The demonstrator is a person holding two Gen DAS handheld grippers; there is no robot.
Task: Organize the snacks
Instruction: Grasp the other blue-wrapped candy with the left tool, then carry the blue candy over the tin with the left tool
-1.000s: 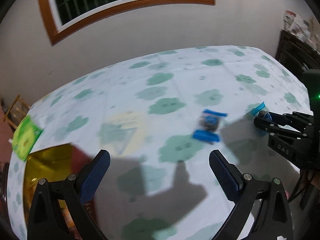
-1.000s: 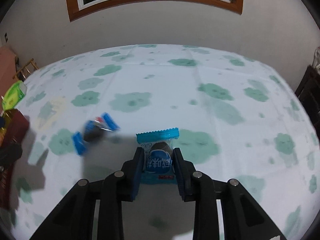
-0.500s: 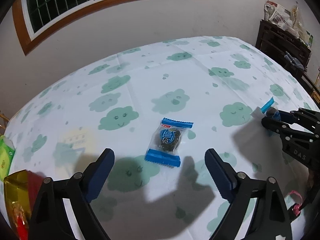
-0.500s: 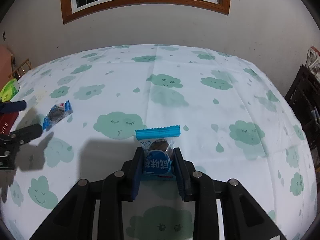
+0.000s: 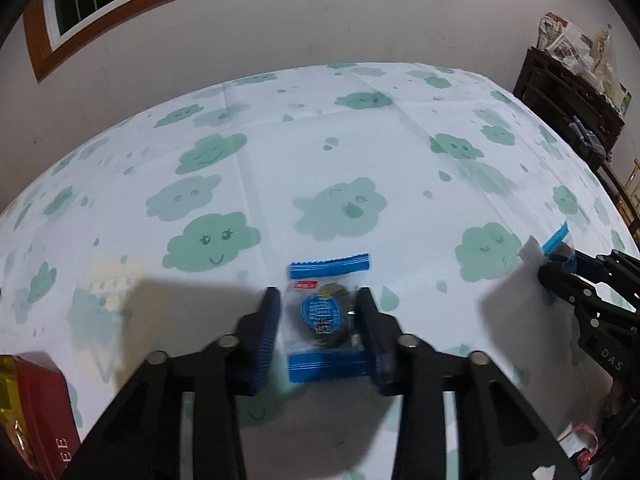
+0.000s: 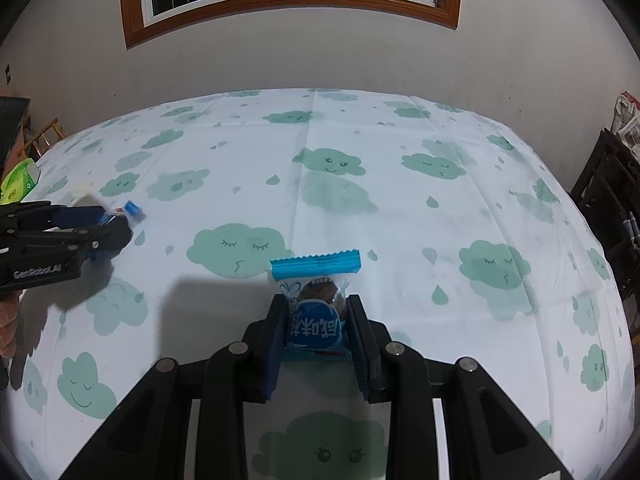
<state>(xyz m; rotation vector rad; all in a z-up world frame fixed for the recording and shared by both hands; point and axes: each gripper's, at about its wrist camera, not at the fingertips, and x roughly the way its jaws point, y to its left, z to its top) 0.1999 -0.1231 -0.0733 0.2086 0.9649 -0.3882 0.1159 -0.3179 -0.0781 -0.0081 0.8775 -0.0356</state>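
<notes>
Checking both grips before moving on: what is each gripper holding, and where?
Right gripper clamps a blue snack packet across its middle. Left gripper, just closing, brackets another packet at its sides.

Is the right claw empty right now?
No, the right claw is clamped on a blue-wrapped snack packet, whose crimped end sticks out past the fingertips in the right wrist view.

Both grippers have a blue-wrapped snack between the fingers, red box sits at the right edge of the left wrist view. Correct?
Not quite. The red box sits at the lower left edge of the left wrist view, not the right. The rest holds: the left gripper and right gripper each have a blue-wrapped snack between the fingers.
</notes>
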